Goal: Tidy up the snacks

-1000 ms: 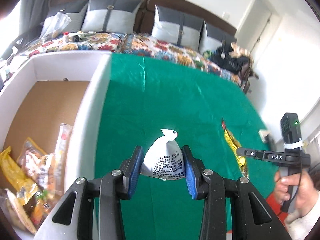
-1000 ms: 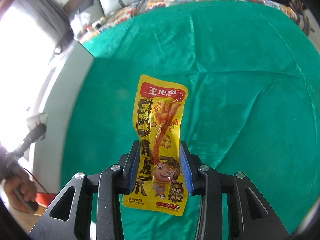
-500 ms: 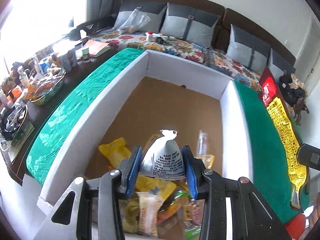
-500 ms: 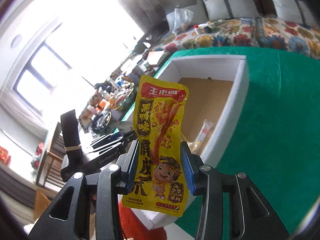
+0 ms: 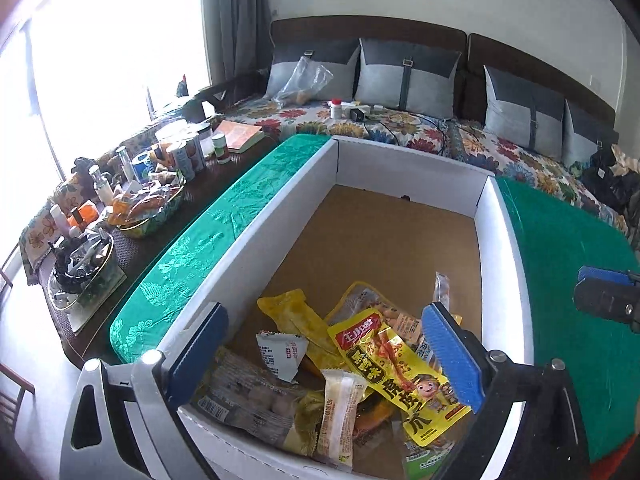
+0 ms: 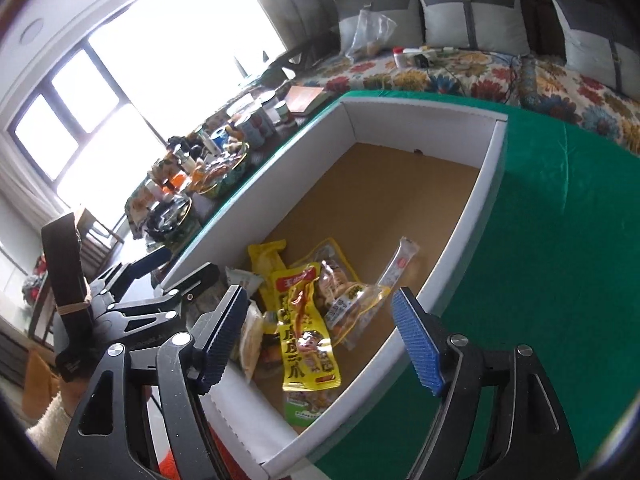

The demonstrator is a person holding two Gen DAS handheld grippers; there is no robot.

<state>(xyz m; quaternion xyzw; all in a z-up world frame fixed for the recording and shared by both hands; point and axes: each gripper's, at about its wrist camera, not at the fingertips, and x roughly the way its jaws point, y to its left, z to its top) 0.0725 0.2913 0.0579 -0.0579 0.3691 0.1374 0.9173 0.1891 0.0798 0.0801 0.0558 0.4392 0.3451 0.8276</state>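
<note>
The left gripper hangs above the near end of the box; its jaws are opening and stand wide, with nothing pressed between the blue pads; the snacks seen between them lie below, on the box floor. The right gripper hangs over the same near end, from the cloth side; its jaws are opening too, and no pad touches a packet.

The box is white-walled with a brown floor; it stands on the green cloth, which shows on both of its long sides; its far half is bare cardboard.

The snacks lie heaped at the near end. The yellow pouch, printed with red and black characters and a cartoon figure, lies face up on top of the heap, slanting toward the near right corner. The white sachet lies just left of it, crumpled, against a plain yellow packet. A grey bag of round pieces lies along the near wall; a pale bar wrapper lies across its right end. A thin stick packet lies close to the right wall, beyond the heap.

In the right view, a sleeve shows at the lower left, below the left gripper's body.

A side table crowded with cans and jars stands left of the cloth; a flowered bed with grey cushions lies behind.
</note>
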